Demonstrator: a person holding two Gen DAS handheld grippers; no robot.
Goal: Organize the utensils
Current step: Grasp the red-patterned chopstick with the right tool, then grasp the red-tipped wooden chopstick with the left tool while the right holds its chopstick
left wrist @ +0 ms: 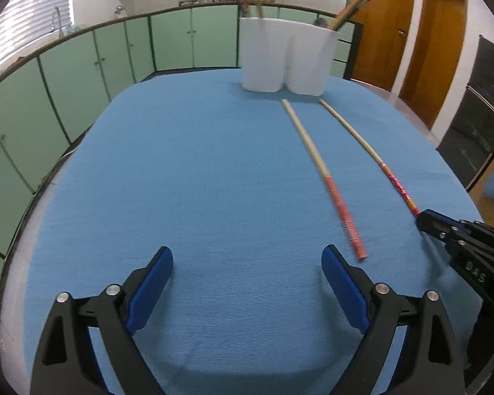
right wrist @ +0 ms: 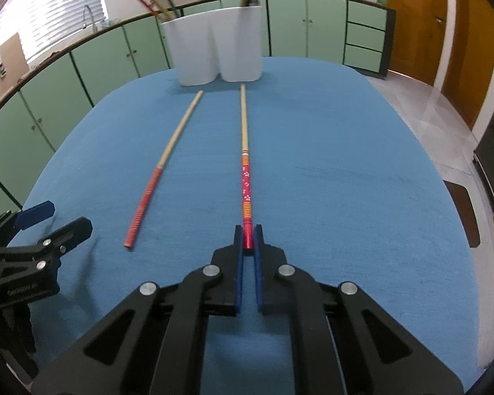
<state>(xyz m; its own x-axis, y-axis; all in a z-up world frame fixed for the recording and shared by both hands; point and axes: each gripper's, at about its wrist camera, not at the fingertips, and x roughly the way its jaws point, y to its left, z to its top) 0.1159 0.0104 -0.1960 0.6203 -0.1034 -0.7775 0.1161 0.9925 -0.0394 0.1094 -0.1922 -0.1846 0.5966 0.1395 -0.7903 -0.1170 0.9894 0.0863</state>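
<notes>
Two long chopsticks lie on the blue table. The right one, wood with a red flowered handle, also shows in the left wrist view. My right gripper is shut on its red end; it also shows in the left wrist view. The left chopstick, with a red striped handle, lies loose; it also shows in the left wrist view. My left gripper is open and empty, just left of that chopstick's red end. A white two-compartment holder at the far edge holds several chopsticks.
The blue cloth table is oval with rounded edges. Green cabinets and a counter with pots run behind it. Wooden doors stand at the right. The holder also shows in the right wrist view.
</notes>
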